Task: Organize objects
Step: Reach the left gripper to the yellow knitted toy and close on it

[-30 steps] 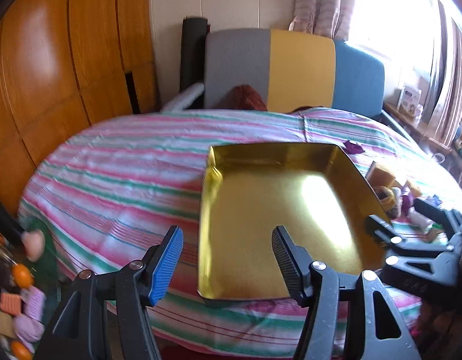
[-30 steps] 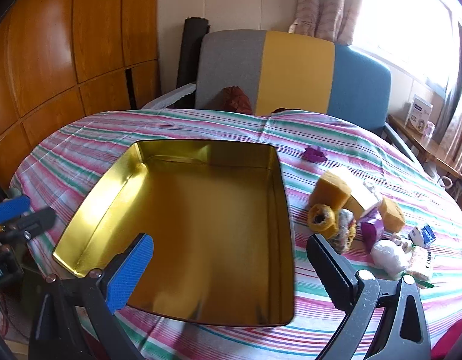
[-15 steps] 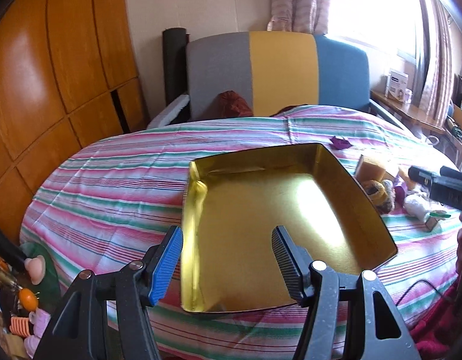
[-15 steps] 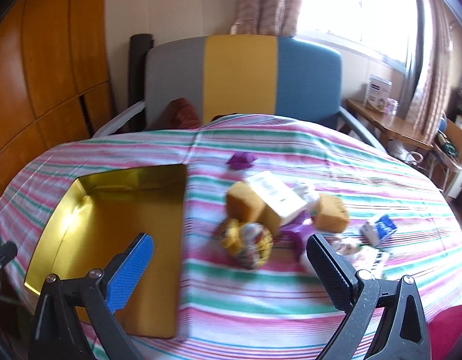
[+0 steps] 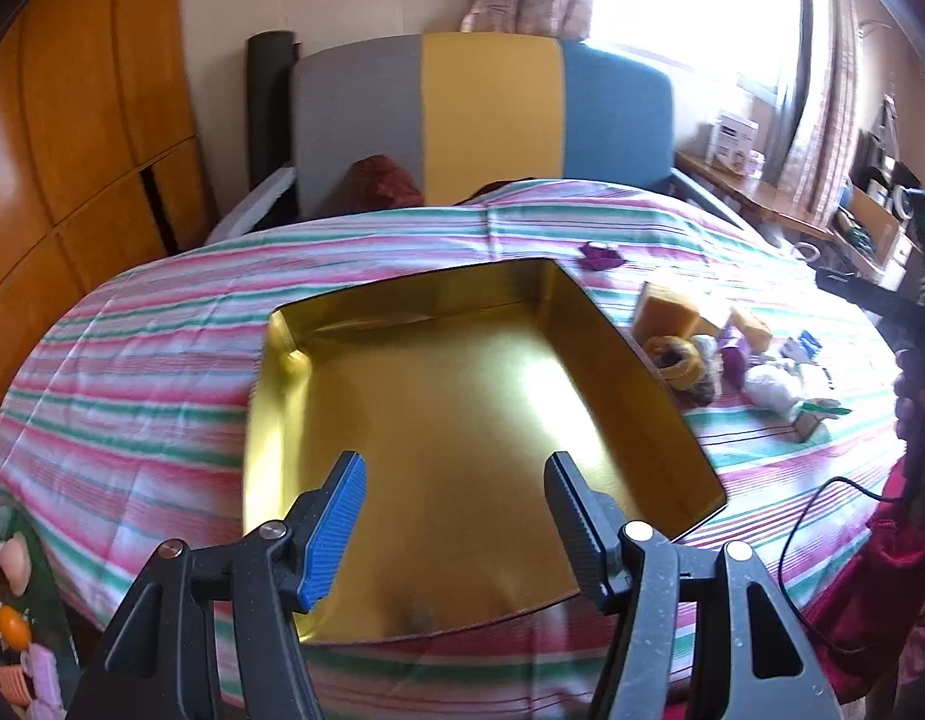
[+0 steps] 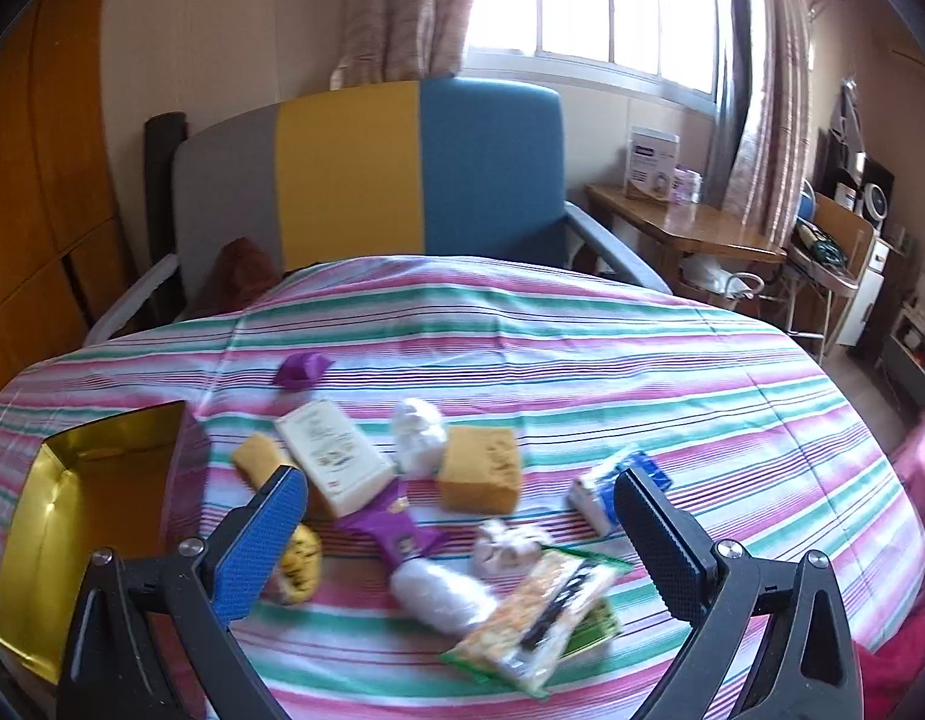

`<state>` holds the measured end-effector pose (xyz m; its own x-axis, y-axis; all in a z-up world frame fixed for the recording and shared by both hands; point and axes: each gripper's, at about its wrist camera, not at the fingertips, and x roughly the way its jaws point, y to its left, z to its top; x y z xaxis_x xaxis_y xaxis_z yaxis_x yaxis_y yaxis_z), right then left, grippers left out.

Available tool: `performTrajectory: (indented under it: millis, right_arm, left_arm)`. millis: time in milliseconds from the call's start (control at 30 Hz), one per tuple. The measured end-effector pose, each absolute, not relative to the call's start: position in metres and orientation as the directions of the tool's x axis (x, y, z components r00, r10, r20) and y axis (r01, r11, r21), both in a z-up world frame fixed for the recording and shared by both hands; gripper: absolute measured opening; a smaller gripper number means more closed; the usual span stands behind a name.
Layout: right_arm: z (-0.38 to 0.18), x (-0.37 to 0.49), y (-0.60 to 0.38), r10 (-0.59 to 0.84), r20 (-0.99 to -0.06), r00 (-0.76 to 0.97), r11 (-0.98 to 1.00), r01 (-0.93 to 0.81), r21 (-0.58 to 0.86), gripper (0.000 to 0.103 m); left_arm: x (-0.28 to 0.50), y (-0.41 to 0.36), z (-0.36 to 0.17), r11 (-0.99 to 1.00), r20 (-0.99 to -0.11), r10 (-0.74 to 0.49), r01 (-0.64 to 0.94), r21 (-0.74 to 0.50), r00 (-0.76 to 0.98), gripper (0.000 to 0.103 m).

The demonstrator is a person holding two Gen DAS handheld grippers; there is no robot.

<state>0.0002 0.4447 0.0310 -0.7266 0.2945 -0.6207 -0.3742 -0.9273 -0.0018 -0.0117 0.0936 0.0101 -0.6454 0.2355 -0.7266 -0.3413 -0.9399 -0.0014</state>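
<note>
Jaws of both grippers stand wide and empty above the striped counter [image 6: 582, 360].
Right gripper [image 6: 459, 531] hovers over the scattered pile: two yellow sponges [image 6: 479, 468], one white box [image 6: 333, 455], one purple packet [image 6: 396, 531], one snack bag [image 6: 537, 615] lying between its jaws and just beyond; left gripper [image 5: 453, 516] hangs over the one gold tray [image 5: 456, 414], left of the pile.

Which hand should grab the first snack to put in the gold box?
Probably the right gripper: it's open above the snack pile. The left gripper hangs open over the empty gold box.
</note>
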Motion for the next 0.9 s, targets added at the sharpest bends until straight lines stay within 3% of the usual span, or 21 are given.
performTrajectory:
  millis: [267, 467, 900]
  right_arm:
    - [0.003, -0.001, 0.499, 0.218, -0.668, -0.712, -0.886, -0.431, 0.170, 0.103]
    - [0.005, 0.006, 0.510, 0.176, -0.650, -0.739, -0.859, -0.438, 0.265, 0.103]
    - [0.008, 0.011, 0.525, 0.128, -0.614, -0.779, -0.830, -0.422, 0.363, 0.103]
  left_arm:
    - [-0.022, 0.169, 0.012, -0.844, -0.750, 0.349, -0.536, 0.008, -0.562, 0.062]
    - [-0.047, 0.252, 0.003, -0.752, -0.786, 0.406, -0.659, 0.002, -0.467, 0.062]
    - [-0.106, 0.334, -0.066, -0.734, -0.891, 0.257, -0.675, 0.073, -0.376, 0.061]
